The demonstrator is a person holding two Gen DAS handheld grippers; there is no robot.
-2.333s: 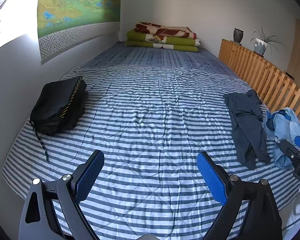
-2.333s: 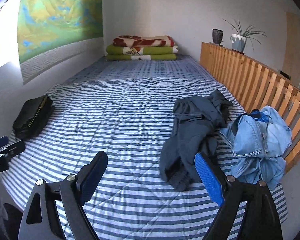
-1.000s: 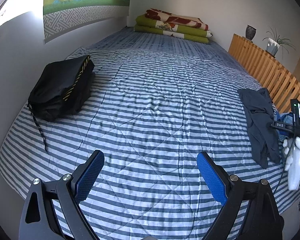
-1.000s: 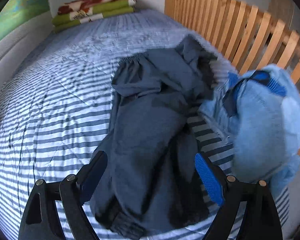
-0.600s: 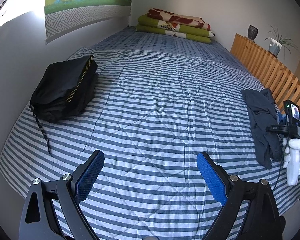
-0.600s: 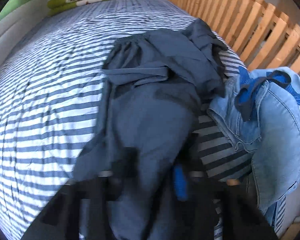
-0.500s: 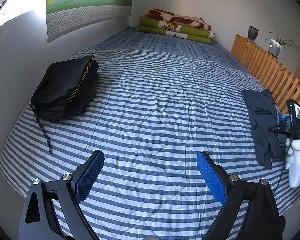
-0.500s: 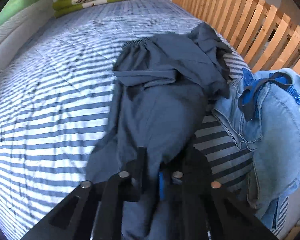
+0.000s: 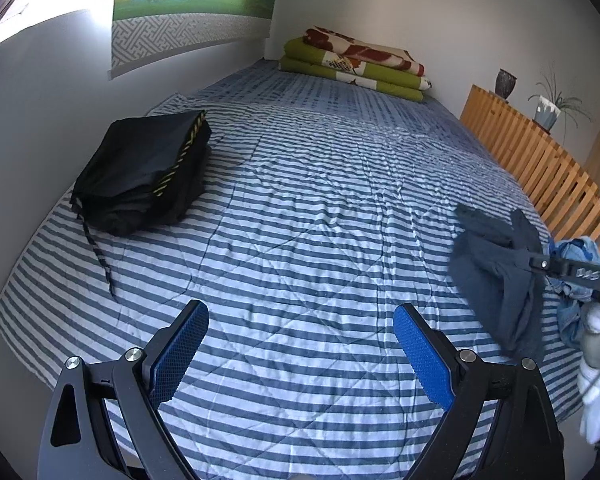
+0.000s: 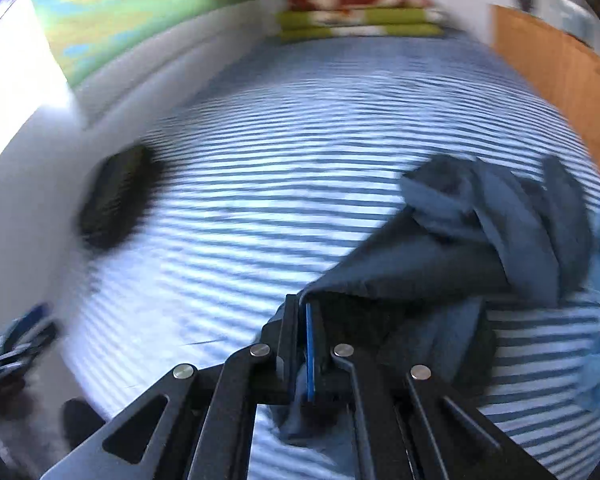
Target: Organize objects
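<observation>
Closest to me, the right claw (image 10: 306, 344) has its blue-padded fingers pinched together on a fold of the crumpled dark slate-blue cloth garment (image 10: 472, 248), which rises off the bed on its right side, pulled taut toward the claw. That view is blurred. The left claw (image 9: 300, 356) hangs over the near end of the blue-and-white striped quilted bed cover (image 9: 300, 208), fingers wide apart, gripping nothing. Just beyond the dark garment, against the slatted orange wooden rail (image 9: 540, 160), lies a bunched light-blue denim piece (image 9: 576, 280). Across the bed, by the left wall, sits a black fabric bag with a yellow-flecked edge (image 9: 140, 176). At the far end is a stack of folded green and red-patterned blankets (image 9: 356, 64).
</observation>
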